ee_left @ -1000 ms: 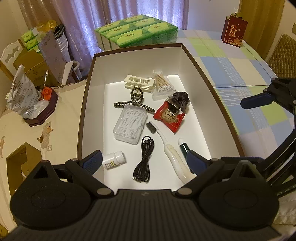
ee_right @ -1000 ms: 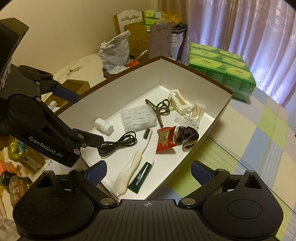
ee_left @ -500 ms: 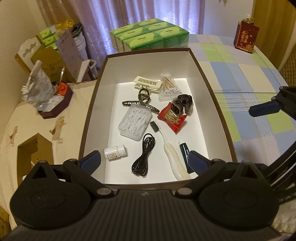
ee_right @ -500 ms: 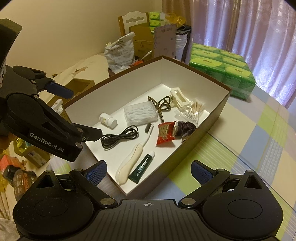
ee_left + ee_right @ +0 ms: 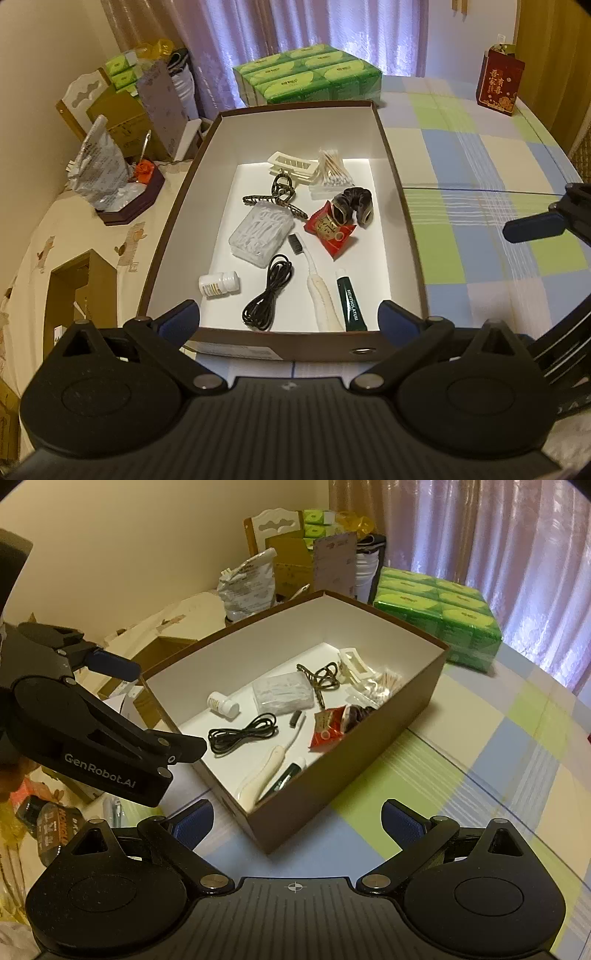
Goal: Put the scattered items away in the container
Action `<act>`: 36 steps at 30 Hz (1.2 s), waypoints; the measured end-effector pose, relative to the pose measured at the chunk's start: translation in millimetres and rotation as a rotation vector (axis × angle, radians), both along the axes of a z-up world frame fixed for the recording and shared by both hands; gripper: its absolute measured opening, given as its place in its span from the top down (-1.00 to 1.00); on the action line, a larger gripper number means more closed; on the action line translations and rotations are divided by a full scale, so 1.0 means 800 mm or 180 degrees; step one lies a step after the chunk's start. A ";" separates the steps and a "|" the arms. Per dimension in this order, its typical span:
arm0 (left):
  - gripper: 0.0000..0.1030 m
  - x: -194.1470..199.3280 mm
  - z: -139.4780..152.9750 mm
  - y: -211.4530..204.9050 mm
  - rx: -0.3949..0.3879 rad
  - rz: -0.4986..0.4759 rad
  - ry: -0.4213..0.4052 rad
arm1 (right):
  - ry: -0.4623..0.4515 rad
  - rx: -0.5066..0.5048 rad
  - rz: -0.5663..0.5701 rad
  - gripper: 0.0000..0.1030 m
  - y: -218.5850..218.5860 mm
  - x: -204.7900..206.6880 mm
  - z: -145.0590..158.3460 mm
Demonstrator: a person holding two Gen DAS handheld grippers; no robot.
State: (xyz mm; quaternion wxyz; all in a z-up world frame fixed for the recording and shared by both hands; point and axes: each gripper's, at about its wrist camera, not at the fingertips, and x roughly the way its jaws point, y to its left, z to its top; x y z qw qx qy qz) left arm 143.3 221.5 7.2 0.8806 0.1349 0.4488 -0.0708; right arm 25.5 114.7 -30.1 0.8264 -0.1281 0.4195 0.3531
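Two grippers are hanging empty over the near end of my box, the left gripper and the right gripper both spread wide with nothing between their fingers. Going left to right inside the box, a pill bottle is lying beside a coiled cable, a floss case and a toothbrush, with a green tube just right of that. Farther back, two hair clips, cotton swabs, a scrunchie and a red packet are sitting together, the scrunchie overlapping the packet.
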 end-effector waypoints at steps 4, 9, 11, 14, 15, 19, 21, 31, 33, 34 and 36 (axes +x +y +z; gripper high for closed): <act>-0.98 -0.010 -0.002 -0.015 -0.0019 0.0124 -0.0009 | 0.0020 0.0078 -0.0030 -0.98 -0.020 -0.005 0.001; -0.97 -0.027 -0.002 -0.033 -0.0160 0.0242 0.0019 | 0.0029 0.0108 -0.0085 -0.98 -0.044 -0.010 0.003; -0.97 -0.035 -0.002 -0.038 -0.0190 0.0300 0.0025 | 0.0027 0.0104 -0.0098 -0.98 -0.053 -0.012 0.004; -0.97 -0.046 0.001 -0.046 -0.0268 0.0406 0.0027 | 0.0008 0.0093 -0.0129 -0.98 -0.067 -0.016 0.004; -0.97 -0.049 0.002 -0.049 -0.0284 0.0442 0.0025 | 0.0001 0.0090 -0.0139 -0.98 -0.072 -0.017 0.004; -0.97 -0.061 0.001 -0.065 -0.0268 0.0569 0.0018 | 0.0000 0.0111 -0.0157 -0.98 -0.093 -0.020 0.003; -0.97 -0.066 0.000 -0.074 -0.0244 0.0636 0.0014 | 0.0014 0.0126 -0.0168 -0.98 -0.102 -0.021 0.002; -0.98 -0.090 -0.007 -0.111 -0.0243 0.0862 0.0015 | -0.0044 0.0179 -0.0148 -0.98 -0.144 -0.025 0.001; -0.98 -0.094 -0.007 -0.118 -0.0246 0.0887 0.0009 | -0.0038 0.0176 -0.0120 -0.98 -0.149 -0.026 0.001; -0.98 -0.096 -0.007 -0.121 -0.0249 0.0897 0.0002 | -0.0037 0.0172 -0.0105 -0.98 -0.152 -0.026 0.001; -0.98 -0.100 -0.005 -0.127 -0.0258 0.0919 -0.0013 | -0.0042 0.0165 -0.0072 -0.98 -0.157 -0.028 0.002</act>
